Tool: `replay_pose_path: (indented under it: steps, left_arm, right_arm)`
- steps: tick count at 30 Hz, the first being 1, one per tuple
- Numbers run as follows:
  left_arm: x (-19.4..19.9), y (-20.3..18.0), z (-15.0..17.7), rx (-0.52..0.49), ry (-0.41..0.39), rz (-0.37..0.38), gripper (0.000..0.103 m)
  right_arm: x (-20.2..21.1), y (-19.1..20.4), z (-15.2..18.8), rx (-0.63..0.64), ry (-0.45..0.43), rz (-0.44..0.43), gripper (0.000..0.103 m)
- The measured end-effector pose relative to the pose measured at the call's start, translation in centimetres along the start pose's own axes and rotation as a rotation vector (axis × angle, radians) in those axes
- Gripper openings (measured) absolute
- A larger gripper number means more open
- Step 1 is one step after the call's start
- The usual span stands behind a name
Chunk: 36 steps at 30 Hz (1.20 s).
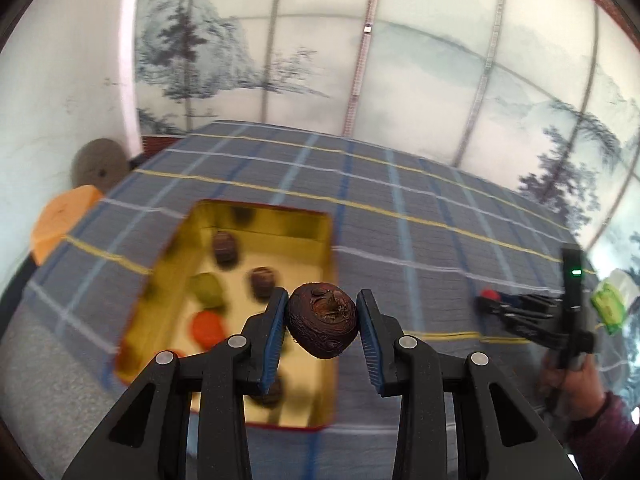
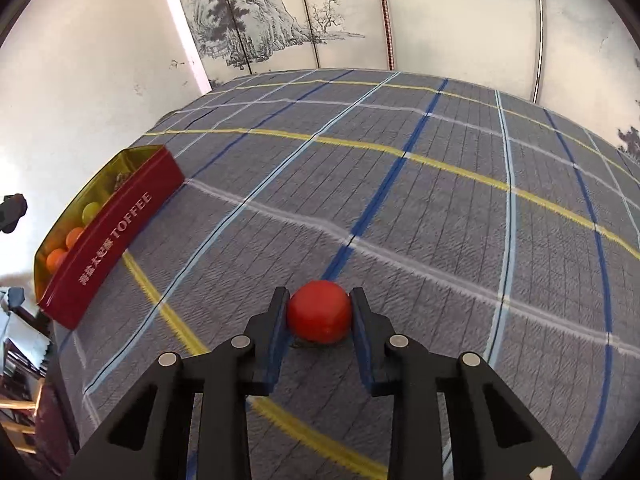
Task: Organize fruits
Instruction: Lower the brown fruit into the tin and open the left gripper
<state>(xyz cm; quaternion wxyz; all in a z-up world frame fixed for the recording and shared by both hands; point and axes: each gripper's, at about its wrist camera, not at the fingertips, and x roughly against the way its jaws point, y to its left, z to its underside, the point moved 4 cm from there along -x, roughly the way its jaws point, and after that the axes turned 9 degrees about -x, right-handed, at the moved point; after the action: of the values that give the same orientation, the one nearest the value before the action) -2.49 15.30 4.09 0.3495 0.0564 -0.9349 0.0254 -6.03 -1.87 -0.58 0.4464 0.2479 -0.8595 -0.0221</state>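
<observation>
Tin point(image 1: 192, 240) on the cloth point(image 1: 400, 216), fruit carried toward it.

The open tin is seen lying below and left of the left gripper point(image 1: 322, 320), which is clamped on a brown fruit point(image 1: 322, 320) held above the tin's near right edge. The right gripper point(image 2: 319, 316), well apart from the tin point(image 2: 120, 224), is closed on a red fruit point(image 2: 319, 316) resting on the cloth; the left is nearer.

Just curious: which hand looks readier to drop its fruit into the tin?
The left. Its claw holds a brown fruit right above the open tin; the right claw grips a red fruit farther away.
</observation>
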Motion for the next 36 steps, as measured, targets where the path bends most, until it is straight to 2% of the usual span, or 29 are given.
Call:
replay_pose_path:
  steps: [4, 9, 13, 19, 28, 36]
  left_arm:
    - [0.5, 3.9, 1.9, 0.025, 0.029, -0.068, 0.036]
    - [-0.1, 6.0, 2.5, 0.037, 0.043, -0.086, 0.036]
    - [-1.3, 5.6, 1.4, -0.007, 0.025, -0.076, 0.036]
    - [-4.1, 4.9, -0.7, -0.074, 0.028, -0.099, 0.037]
    - [-8.9, 5.4, -1.9, -0.084, 0.085, -0.126, 0.037]
    - [-10.9, 6.2, -1.9, -0.071, 0.119, -0.143, 0.037]
  right_arm:
    - [0.1, 0.1, 0.2, 0.001, 0.003, 0.008, 0.028]
    - [0.1, 0.1, 0.2, 0.000, 0.003, 0.008, 0.028]
    - [0.1, 0.1, 0.3, -0.007, 0.002, 0.006, 0.028]
    - [0.2, -0.1, 0.3, -0.008, 0.002, 0.009, 0.028]
    - [0.2, -0.1, 0.3, -0.008, 0.002, 0.008, 0.028]
    - [0.2, -0.1, 0.3, -0.008, 0.002, 0.009, 0.028]
